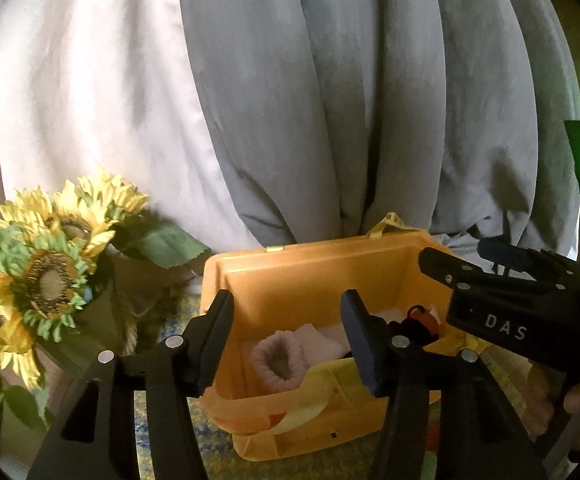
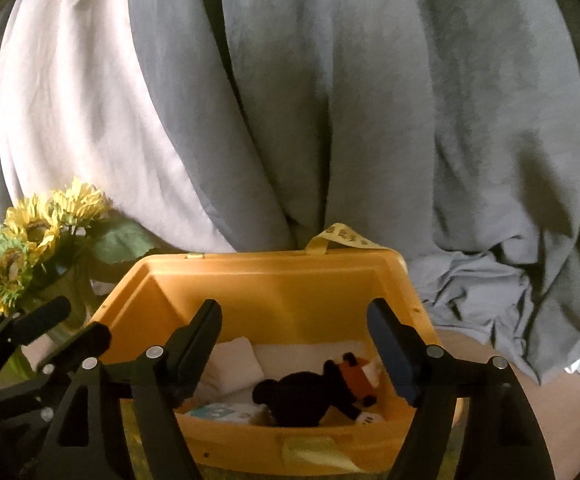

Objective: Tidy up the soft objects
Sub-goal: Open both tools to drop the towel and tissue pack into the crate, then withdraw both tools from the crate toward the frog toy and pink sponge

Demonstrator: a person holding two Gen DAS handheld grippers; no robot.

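An orange plastic bin (image 1: 314,264) (image 2: 274,276) stands open in front of me. Inside lie a fuzzy pink sock (image 1: 278,364), folded pale cloths (image 2: 236,360), a white printed item (image 2: 218,412) and a dark plush animal with an orange face (image 2: 310,396) (image 1: 418,320). My left gripper (image 1: 288,344) is open and empty above the bin's near edge. My right gripper (image 2: 296,350) is open and empty over the bin, and it shows in the left wrist view (image 1: 502,292) at the right. The left gripper shows at the left of the right wrist view (image 2: 66,328).
A bunch of artificial sunflowers (image 1: 46,264) (image 2: 30,248) stands left of the bin. Grey and white curtains (image 1: 290,100) (image 2: 310,120) hang behind it. Yellow ribbon handles (image 1: 318,396) (image 2: 342,238) hang on the bin. A patterned cloth (image 1: 210,440) covers the surface.
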